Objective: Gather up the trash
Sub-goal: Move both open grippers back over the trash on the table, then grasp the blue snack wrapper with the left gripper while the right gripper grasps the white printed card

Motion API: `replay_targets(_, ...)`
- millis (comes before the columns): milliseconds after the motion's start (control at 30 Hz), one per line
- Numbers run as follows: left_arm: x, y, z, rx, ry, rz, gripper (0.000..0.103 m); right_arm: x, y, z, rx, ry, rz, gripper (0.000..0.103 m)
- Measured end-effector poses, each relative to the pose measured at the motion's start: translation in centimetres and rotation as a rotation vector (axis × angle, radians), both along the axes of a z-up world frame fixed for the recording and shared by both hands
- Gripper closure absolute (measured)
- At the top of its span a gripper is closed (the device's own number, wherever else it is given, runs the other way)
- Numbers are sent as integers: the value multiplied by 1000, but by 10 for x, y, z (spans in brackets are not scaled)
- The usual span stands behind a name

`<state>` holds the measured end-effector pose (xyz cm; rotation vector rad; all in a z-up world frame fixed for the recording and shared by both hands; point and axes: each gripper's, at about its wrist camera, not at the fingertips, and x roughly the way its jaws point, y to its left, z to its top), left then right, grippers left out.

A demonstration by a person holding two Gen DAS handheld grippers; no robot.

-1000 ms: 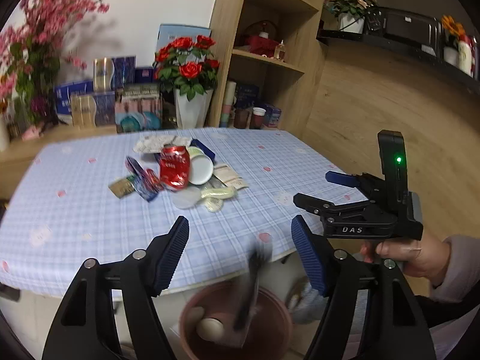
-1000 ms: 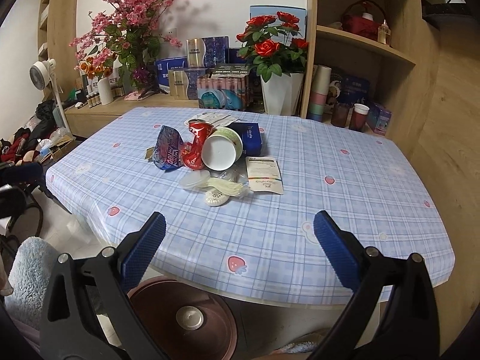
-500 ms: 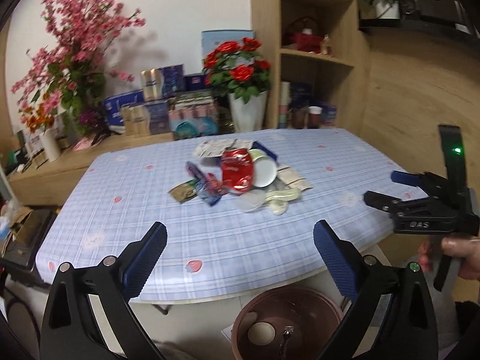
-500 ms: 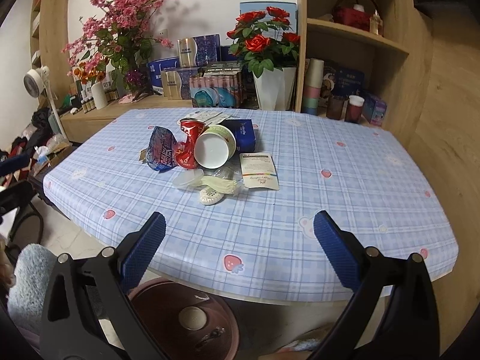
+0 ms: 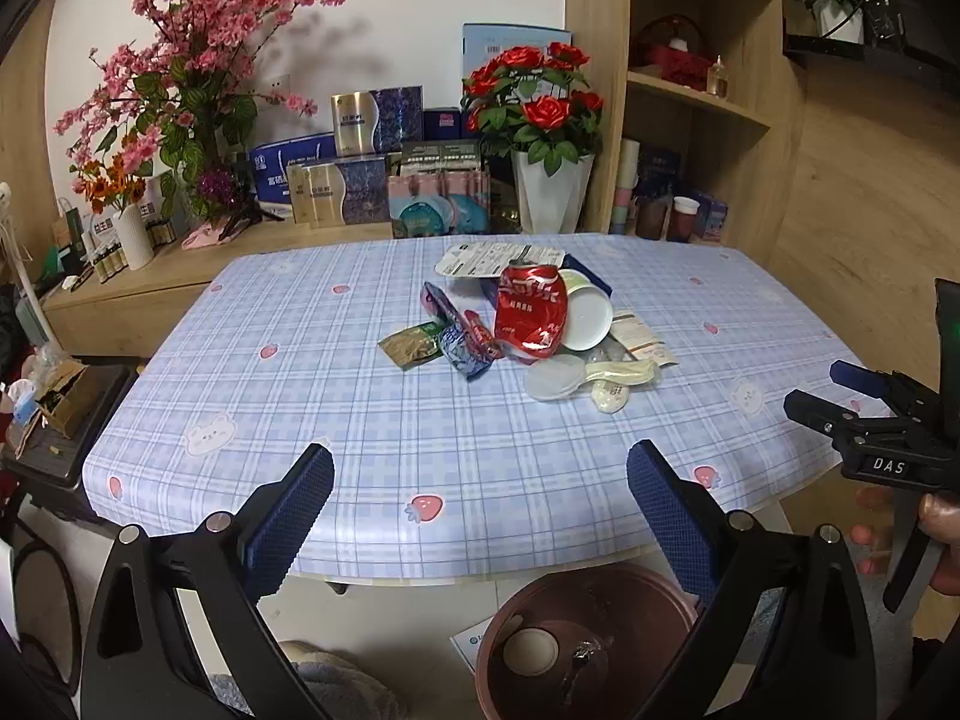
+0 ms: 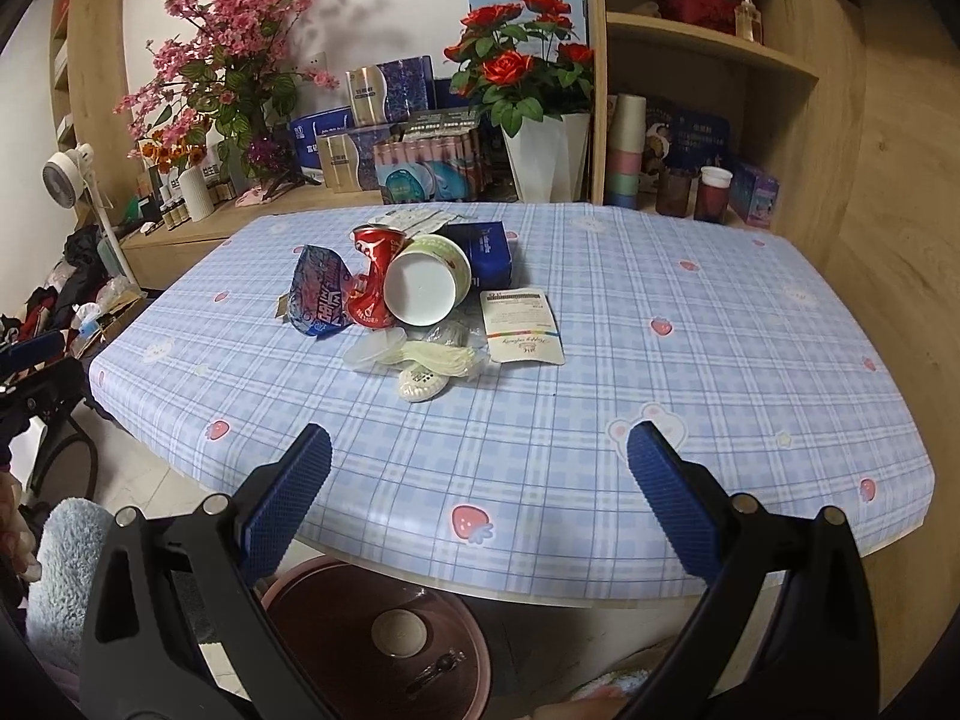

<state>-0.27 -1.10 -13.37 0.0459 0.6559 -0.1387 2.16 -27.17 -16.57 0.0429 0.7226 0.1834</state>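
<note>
I hold two grippers over the near edge of the table, and both are empty: my left gripper stands spread wide with nothing between its blue pads, and my right gripper is just as wide and just as bare. The trash sits in one heap near the middle of the checked cloth, well apart from my fingertips. In it I count one crushed red can, one white cup lying on its side with its base toward me, one dark blue box behind the cup, one blue snack wrapper on the left flank, one small green sachet, one flat white packet on the right flank, one clear round lid, and one small white oval piece nearest me; a printed sheet lies at the far side. One brown bin stands on the floor below the table's near rim, with a round pale piece and a small crumpled scrap inside. Around the heap the cloth lies open on every side, widest toward the right edge. From the left view my right gripper shows at the frame's right, beside the table's corner.
</note>
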Motion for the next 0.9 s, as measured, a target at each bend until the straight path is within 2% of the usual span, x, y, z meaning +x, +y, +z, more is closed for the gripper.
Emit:
replay_targets(400, 19, 3, -14, -3, 56, 21, 7, 19, -1, -15, 20, 69, 1, 6)
replay_targets(733, 60, 11, -30, -4, 107, 9, 7, 46, 3, -29, -77, 86, -1, 6)
replay_targets(900, 106, 19, -38, -110, 158, 21, 7, 69, 2, -35, -80, 104, 2, 6)
